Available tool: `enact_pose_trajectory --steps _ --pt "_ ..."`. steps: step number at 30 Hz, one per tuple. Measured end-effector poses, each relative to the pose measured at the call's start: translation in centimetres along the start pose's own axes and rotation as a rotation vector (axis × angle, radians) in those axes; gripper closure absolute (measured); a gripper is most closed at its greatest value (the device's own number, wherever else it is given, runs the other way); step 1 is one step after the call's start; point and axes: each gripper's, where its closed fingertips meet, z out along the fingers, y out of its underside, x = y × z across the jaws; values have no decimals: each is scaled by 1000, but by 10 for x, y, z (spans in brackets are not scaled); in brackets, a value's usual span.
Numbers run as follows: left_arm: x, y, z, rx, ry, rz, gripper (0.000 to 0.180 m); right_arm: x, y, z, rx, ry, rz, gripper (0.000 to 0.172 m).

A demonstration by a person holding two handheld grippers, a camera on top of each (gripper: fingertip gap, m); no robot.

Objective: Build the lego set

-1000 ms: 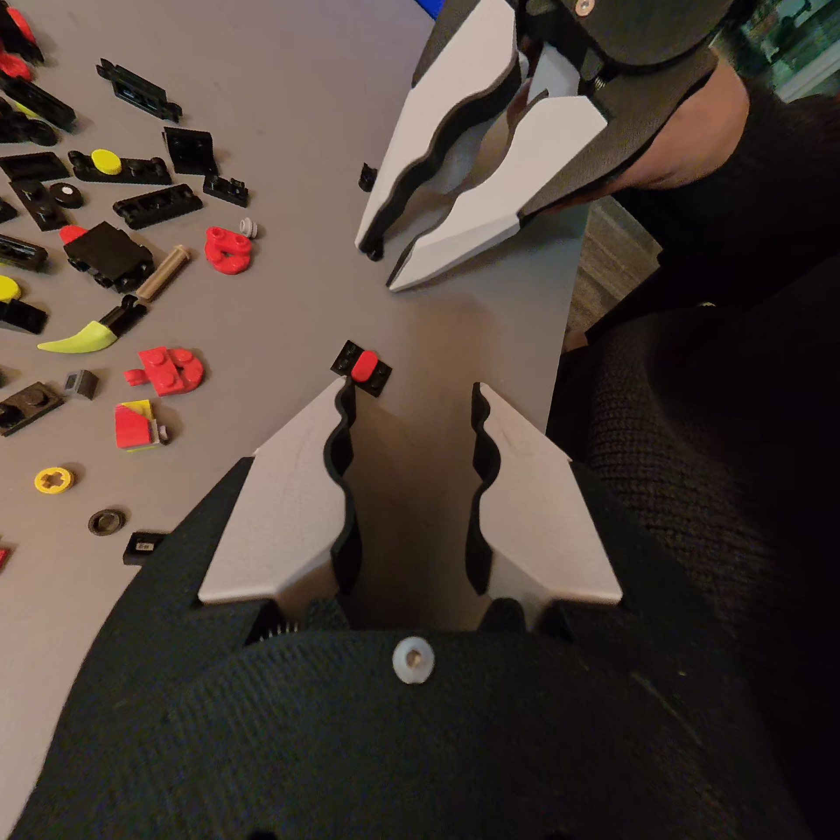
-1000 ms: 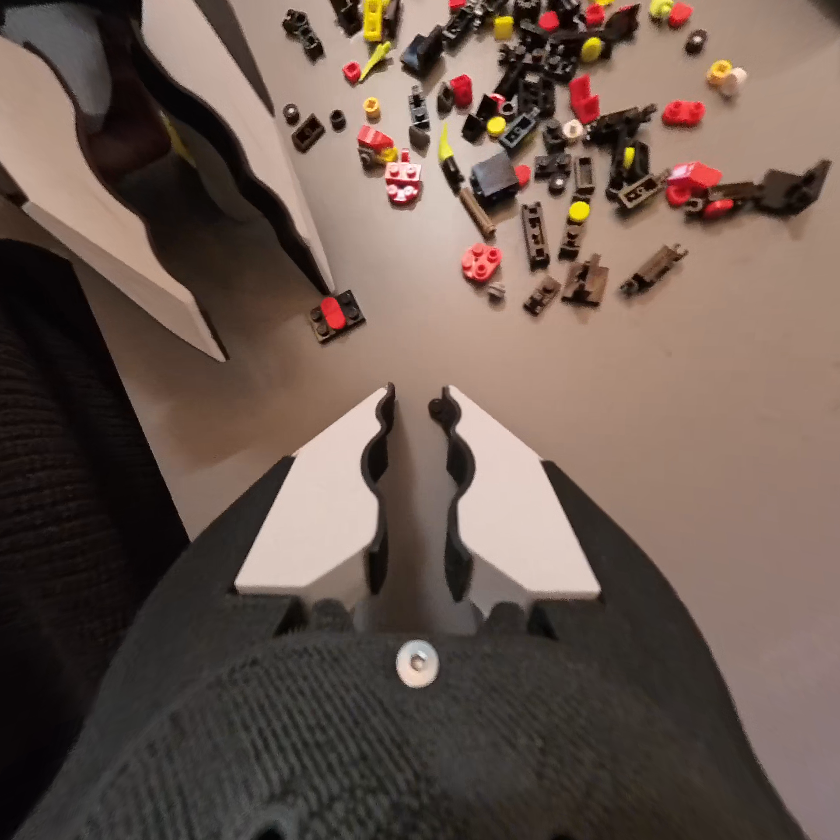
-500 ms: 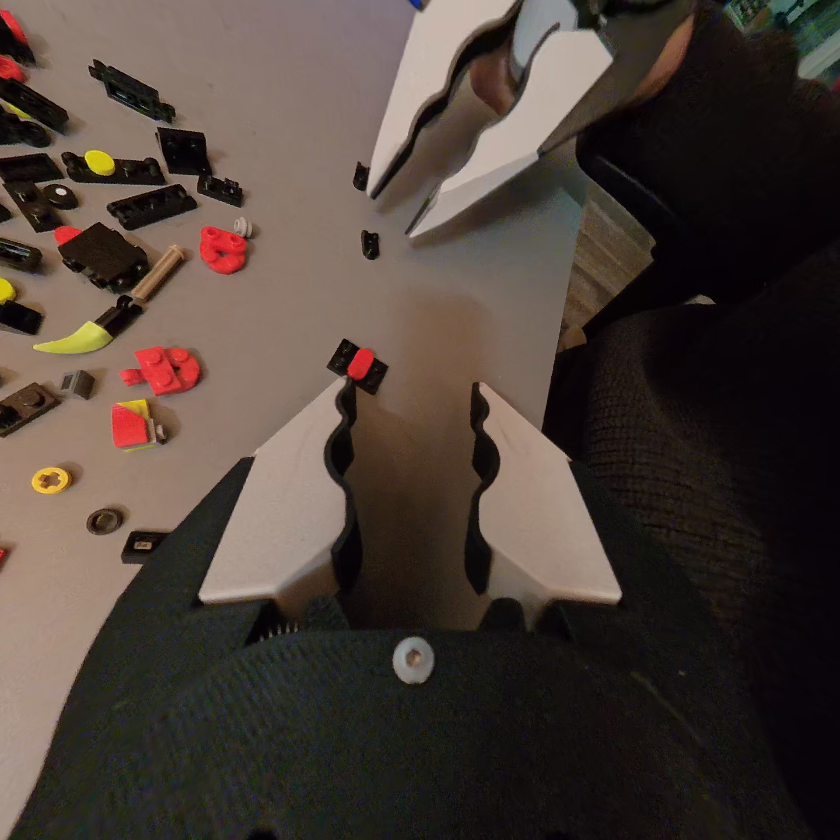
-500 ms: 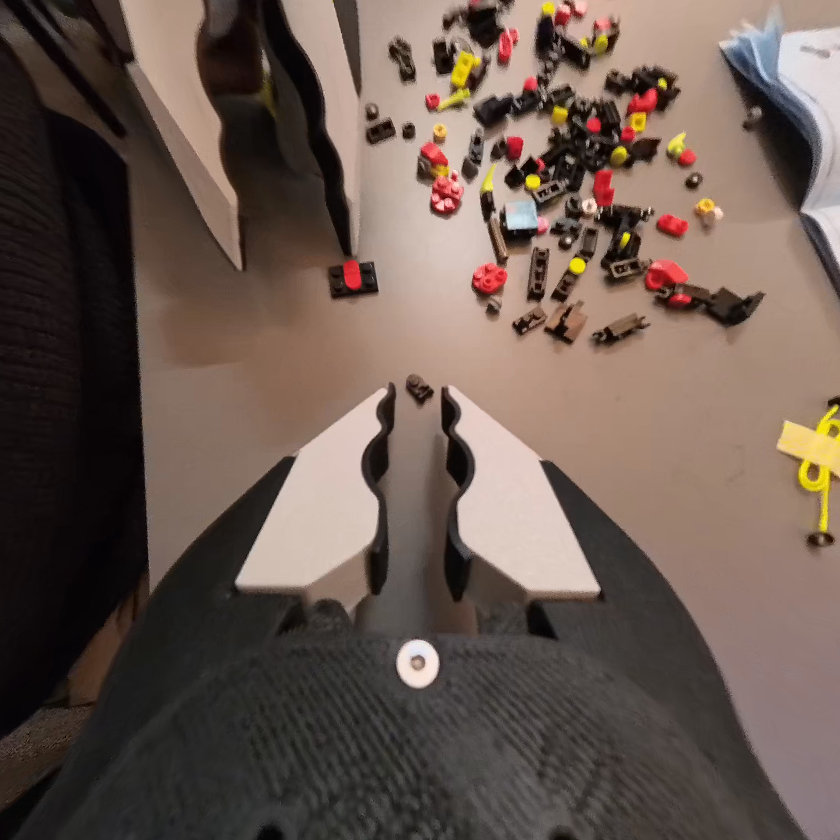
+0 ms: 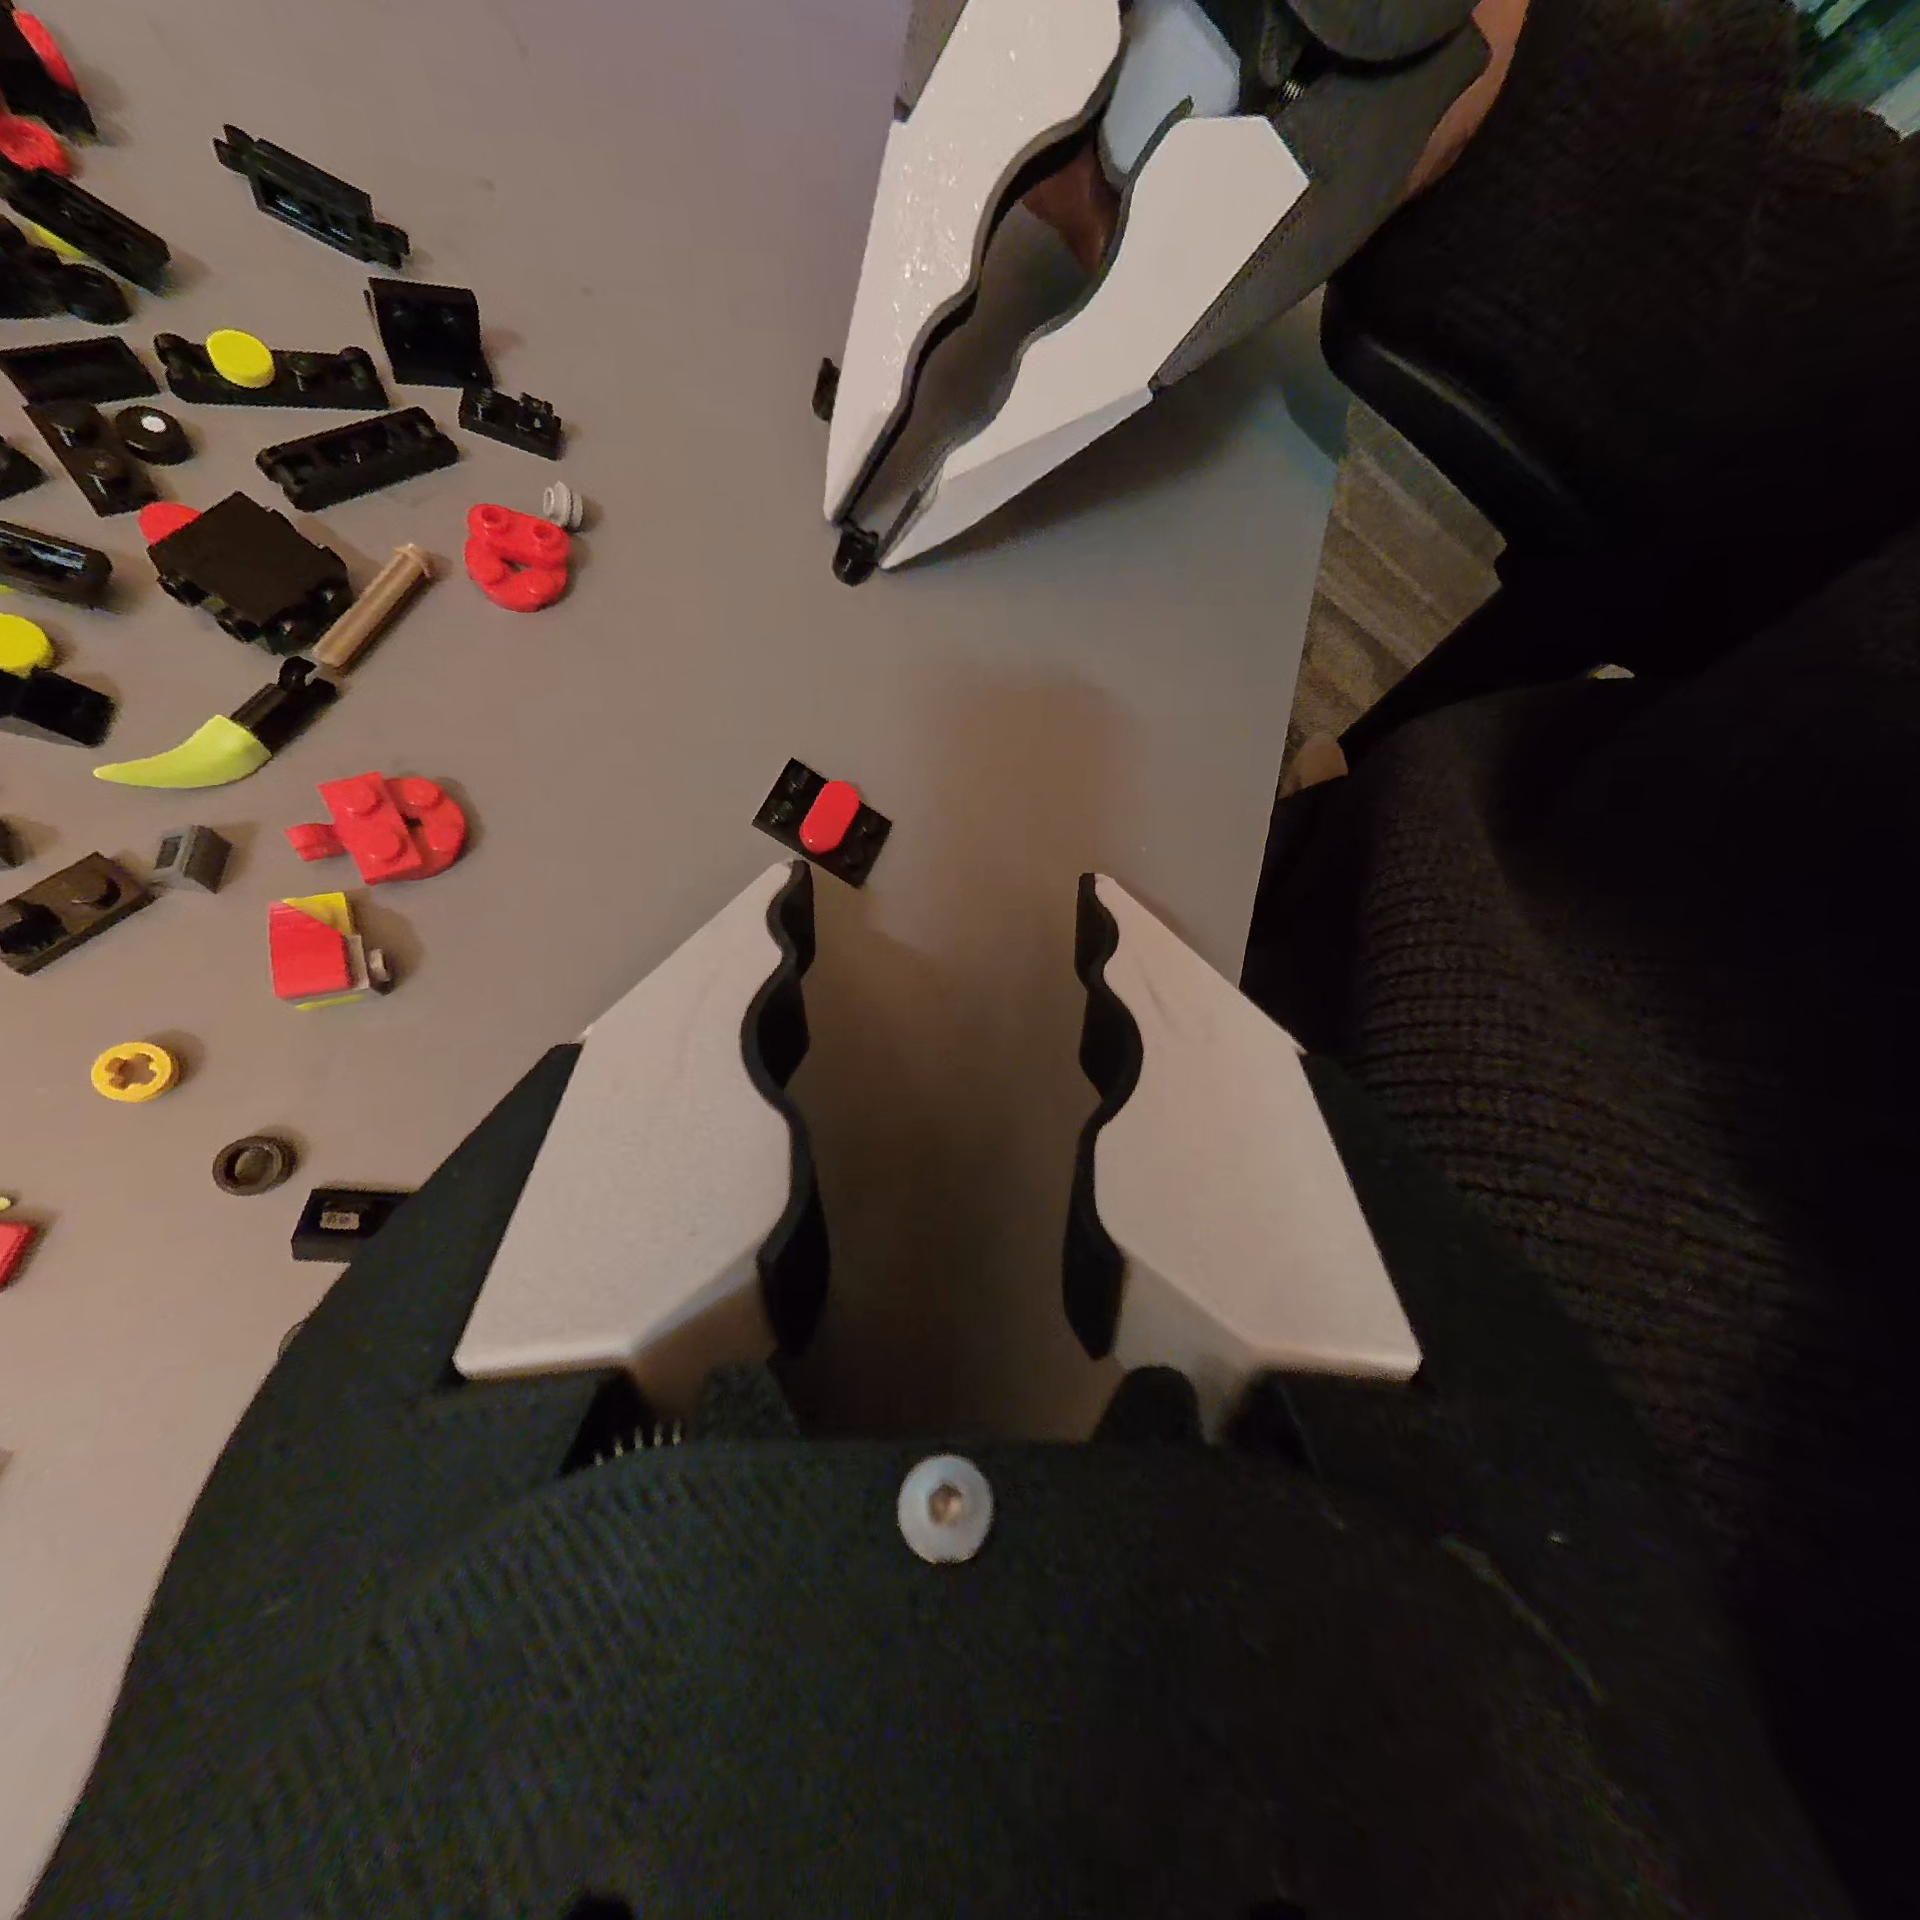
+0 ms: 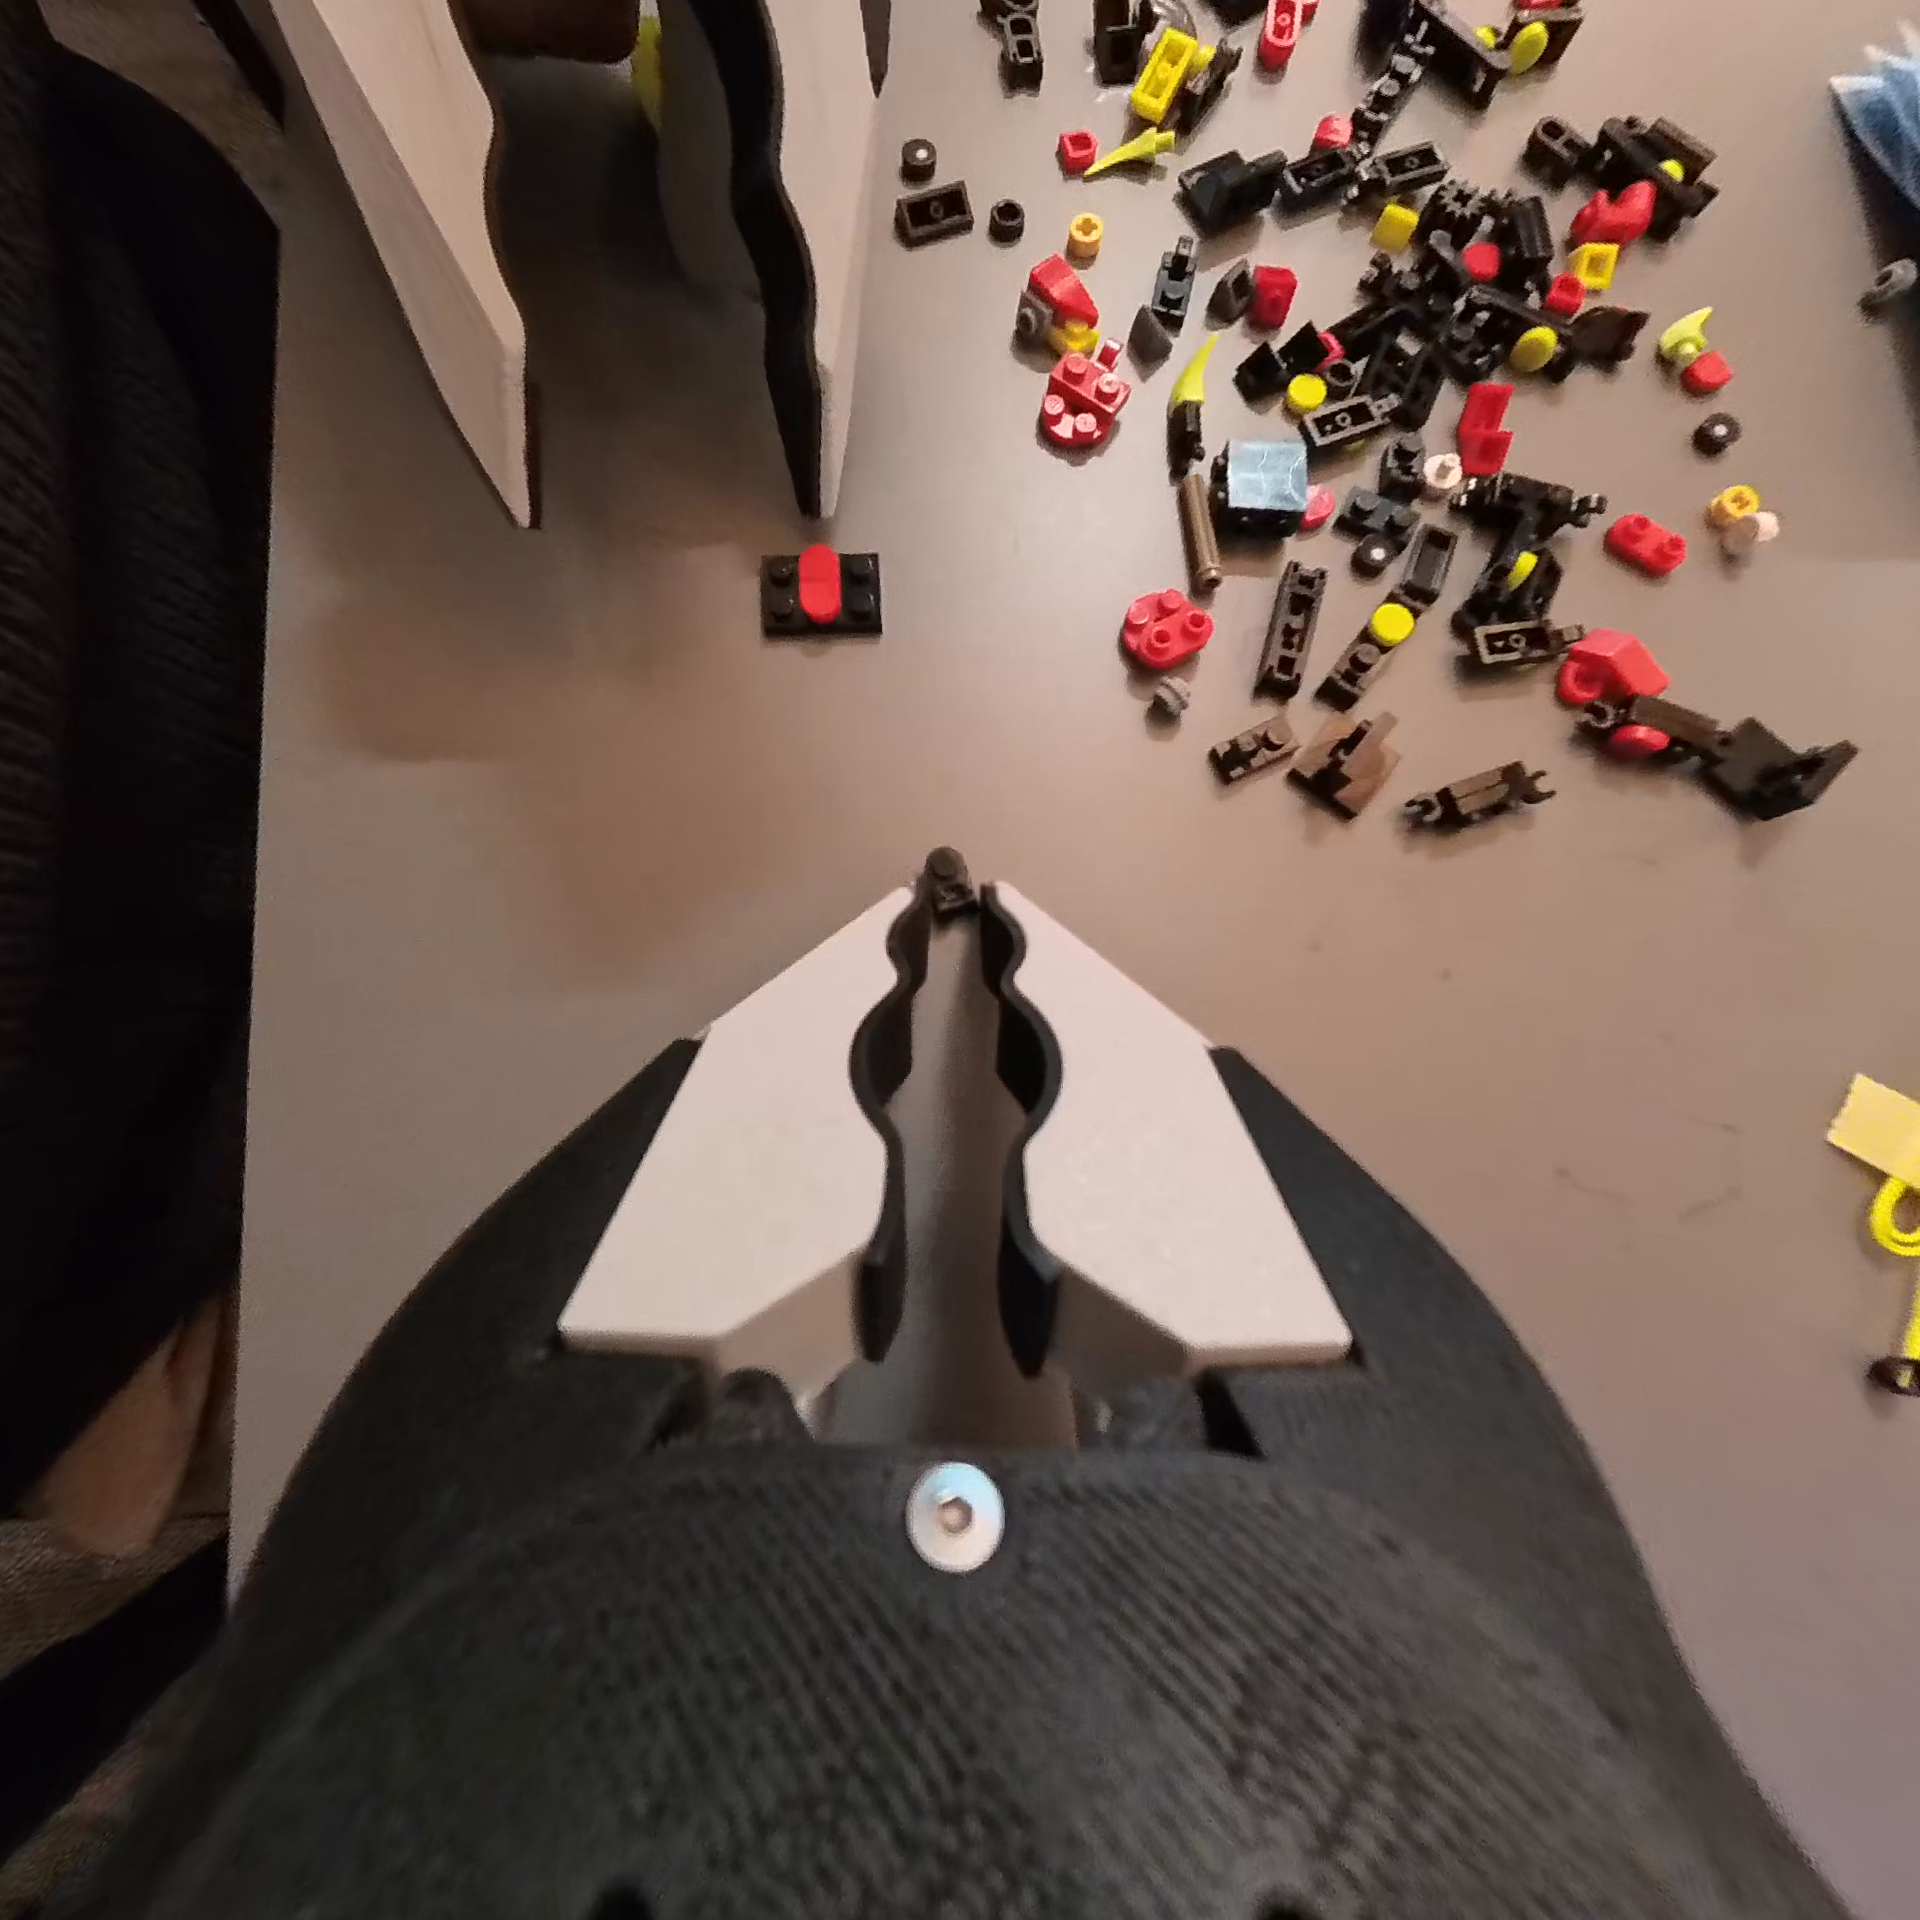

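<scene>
My right gripper (image 6: 948,896) is shut on a small black piece (image 6: 945,883), which is pinched at the very fingertips low over the grey table (image 6: 623,935). The left wrist view shows the same gripper (image 5: 860,545) with the black piece (image 5: 852,564) sticking out of its tips. My left gripper (image 5: 940,883) is open and empty. Its left fingertip (image 5: 792,883) stands just beside a black plate with a red oval tile (image 5: 823,821). The right wrist view shows that plate (image 6: 821,592) just below the open left gripper (image 6: 670,509).
Several loose black, red and yellow pieces lie spread on the left (image 5: 249,571) and at the upper right (image 6: 1455,364). The table's edge (image 5: 1288,665) runs close on the right, beside a person's dark sleeve (image 5: 1662,1039). A yellow tag and cord (image 6: 1891,1164) lie at far right. My hands' fingertips stand some 9 cm from each other.
Half a second ago the small black piece lay on the table just ahead of my right fingertips; the right pads have now closed on it. My left gripper has stayed open and still.
</scene>
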Motion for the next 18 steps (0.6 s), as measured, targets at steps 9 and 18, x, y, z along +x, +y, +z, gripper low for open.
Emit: enact_pose_trajectory --steps 9,18 --pt "-3 -3 -2 16 -20 6 133 0 -25 3 58 29 118 165" --pt "-7 -6 0 22 -48 26 134 -16 -41 25 -17 58 84 165"
